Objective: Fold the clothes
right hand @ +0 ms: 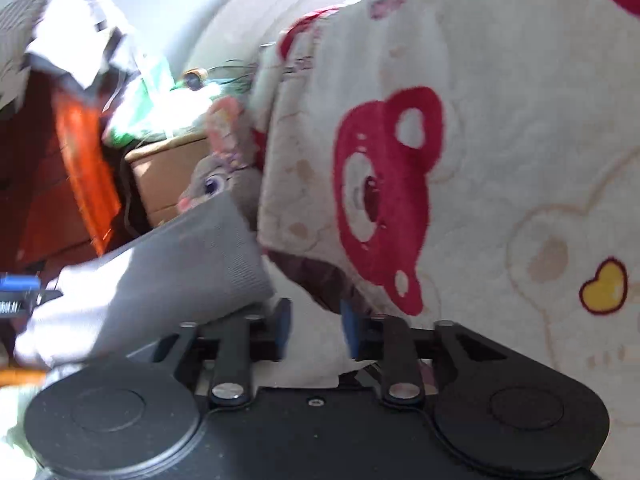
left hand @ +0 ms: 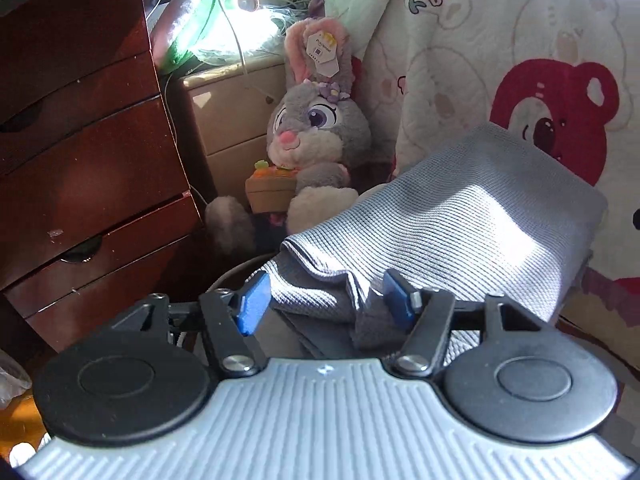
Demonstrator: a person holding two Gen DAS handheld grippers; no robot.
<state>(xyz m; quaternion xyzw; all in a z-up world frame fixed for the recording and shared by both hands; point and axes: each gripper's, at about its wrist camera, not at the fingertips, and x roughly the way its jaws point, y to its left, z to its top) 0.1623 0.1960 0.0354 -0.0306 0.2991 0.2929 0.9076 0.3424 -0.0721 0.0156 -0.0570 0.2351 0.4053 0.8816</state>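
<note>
A folded grey knit garment [left hand: 460,232] lies in a stack against the bear-print quilt. My left gripper [left hand: 326,300] is open, its blue pads [left hand: 254,302] on either side of the garment's near folded edge without clamping it. In the right wrist view the same grey garment [right hand: 180,264] lies at the left, its corner just left of my right gripper [right hand: 316,328]. The right gripper is open with nothing between its blue pads [right hand: 284,320], over the white quilt. The left gripper's blue tip [right hand: 18,282] shows at the far left edge.
A cream quilt with red bears [left hand: 520,80] [right hand: 480,160] fills the right side. A grey rabbit plush [left hand: 312,140] sits between the quilt and a red-brown wooden drawer chest [left hand: 88,168]. A beige cabinet [left hand: 232,120] stands behind, with cables and a green bag on top.
</note>
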